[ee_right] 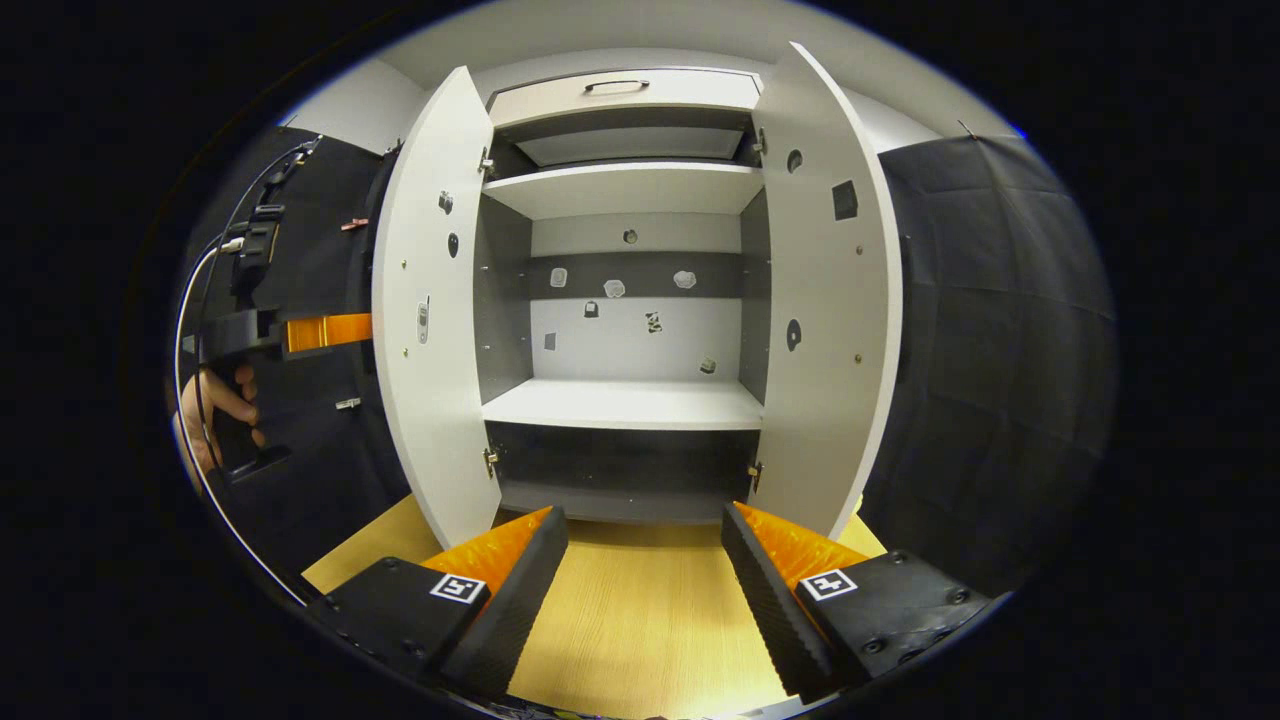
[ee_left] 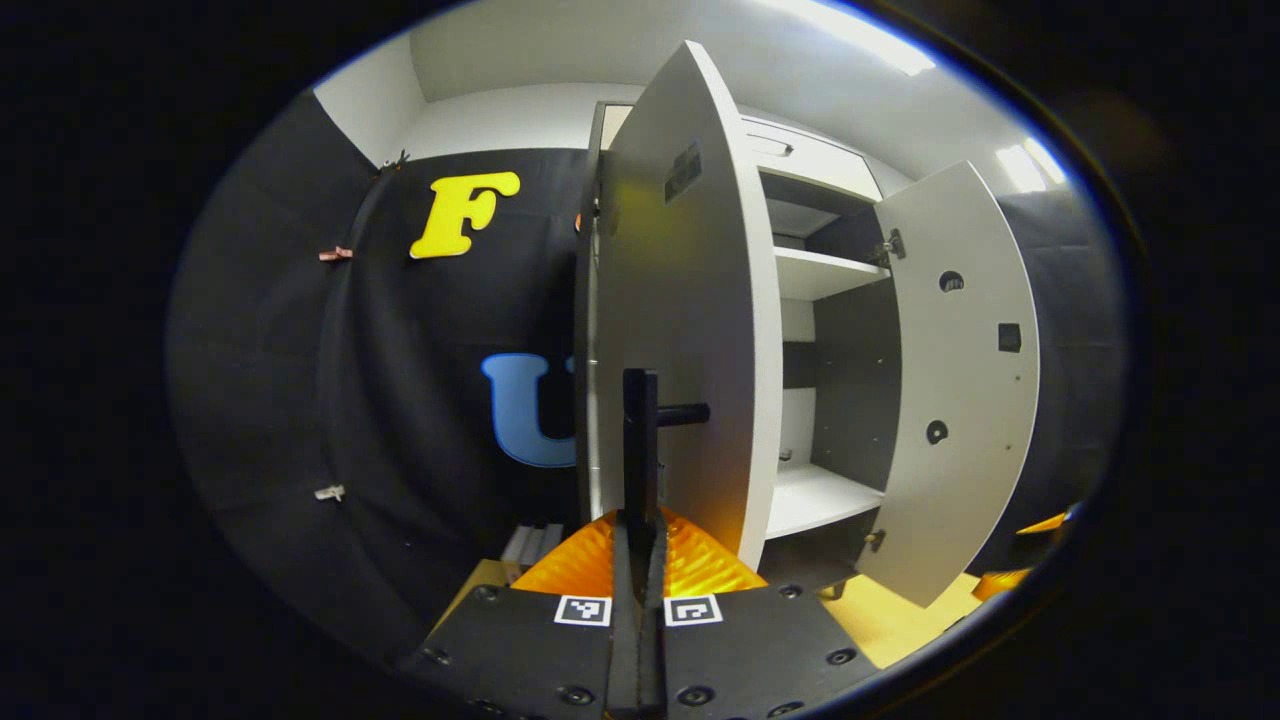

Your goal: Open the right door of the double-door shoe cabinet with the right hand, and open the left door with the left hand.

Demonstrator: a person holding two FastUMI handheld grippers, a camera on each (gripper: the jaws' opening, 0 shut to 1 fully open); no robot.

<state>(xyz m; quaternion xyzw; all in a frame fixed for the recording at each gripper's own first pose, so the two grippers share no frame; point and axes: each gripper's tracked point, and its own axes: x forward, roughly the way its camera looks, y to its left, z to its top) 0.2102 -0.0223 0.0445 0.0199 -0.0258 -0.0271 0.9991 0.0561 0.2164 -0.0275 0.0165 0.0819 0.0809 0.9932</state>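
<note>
Both cabinet doors swung open, left gripper [ee_left: 637, 560] clenched on left door handle [ee_left: 641, 440], right gripper [ee_right: 640, 590] released.

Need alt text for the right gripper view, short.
A white double-door shoe cabinet stands with both doors swung wide, its white shelves bare. The right tool hangs open and holding nothing over the yellow wooden floor in front of it. At far left a hand holds the left tool behind the left door.

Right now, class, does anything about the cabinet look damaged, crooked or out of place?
Nothing stands out. Both doors, left door and right door, hang open and straight, and the shelves sit level and bare.
</note>
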